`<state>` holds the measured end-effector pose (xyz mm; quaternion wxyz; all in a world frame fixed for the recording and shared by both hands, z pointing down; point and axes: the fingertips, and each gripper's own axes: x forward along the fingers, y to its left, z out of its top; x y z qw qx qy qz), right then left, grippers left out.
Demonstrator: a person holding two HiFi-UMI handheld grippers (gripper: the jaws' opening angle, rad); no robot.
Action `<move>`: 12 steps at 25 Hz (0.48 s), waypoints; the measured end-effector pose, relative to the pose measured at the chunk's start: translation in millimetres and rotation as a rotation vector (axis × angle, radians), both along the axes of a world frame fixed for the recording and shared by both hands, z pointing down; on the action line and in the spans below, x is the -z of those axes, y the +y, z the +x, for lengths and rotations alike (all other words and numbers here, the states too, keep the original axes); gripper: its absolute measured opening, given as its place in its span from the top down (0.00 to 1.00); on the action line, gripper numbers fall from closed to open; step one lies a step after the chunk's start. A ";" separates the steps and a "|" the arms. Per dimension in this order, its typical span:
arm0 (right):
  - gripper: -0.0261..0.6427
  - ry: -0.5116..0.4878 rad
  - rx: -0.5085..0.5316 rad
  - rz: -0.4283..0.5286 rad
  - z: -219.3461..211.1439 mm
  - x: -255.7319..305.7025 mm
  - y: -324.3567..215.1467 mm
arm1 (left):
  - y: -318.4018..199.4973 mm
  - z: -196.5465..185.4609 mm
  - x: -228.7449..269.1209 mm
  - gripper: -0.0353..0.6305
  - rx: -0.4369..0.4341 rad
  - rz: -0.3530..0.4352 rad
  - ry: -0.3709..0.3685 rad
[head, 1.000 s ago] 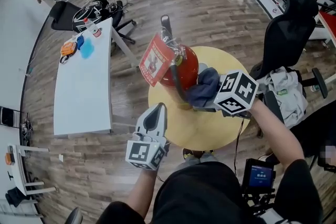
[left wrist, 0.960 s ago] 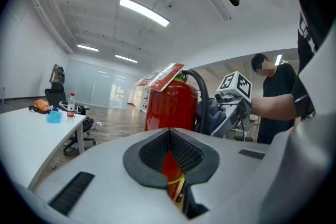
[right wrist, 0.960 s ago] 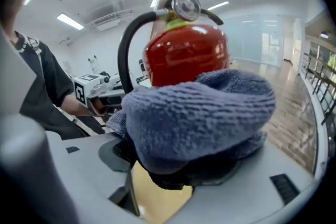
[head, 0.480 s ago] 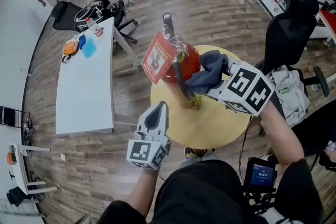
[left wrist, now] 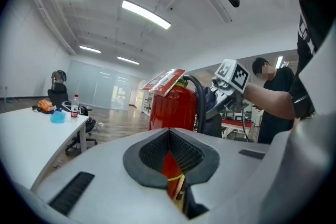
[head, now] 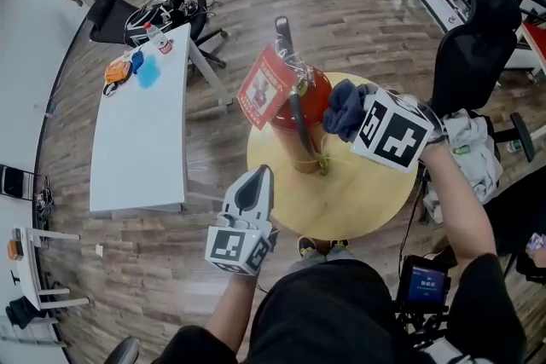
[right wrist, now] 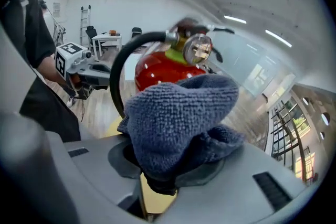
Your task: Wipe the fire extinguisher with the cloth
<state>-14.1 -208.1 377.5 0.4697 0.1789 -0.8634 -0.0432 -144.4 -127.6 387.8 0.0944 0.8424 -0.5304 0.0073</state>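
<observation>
The right gripper (head: pixel 357 111) has just closed its jaws on the cloth (head: pixel 339 105) and risen to the shoulder of the fire extinguisher (head: pixel 309 102), ready for wiping; the left gripper (head: pixel 252 182) has its jaws closed and empty.

No legible text — the print on the red tag (head: pixel 266 88) of the fire extinguisher (head: pixel 314 96) too small.

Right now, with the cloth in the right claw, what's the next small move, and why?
Probably push the cloth against the fire extinguisher and wipe down its red side. The right claw has just been closing on the cloth, which hangs beside the cylinder's upper part.
</observation>
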 end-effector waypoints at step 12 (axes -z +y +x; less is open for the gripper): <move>0.78 0.110 -0.088 -0.335 -12.6 -122.7 20.6 | 8.6 -6.4 -6.9 0.91 0.012 -0.019 0.007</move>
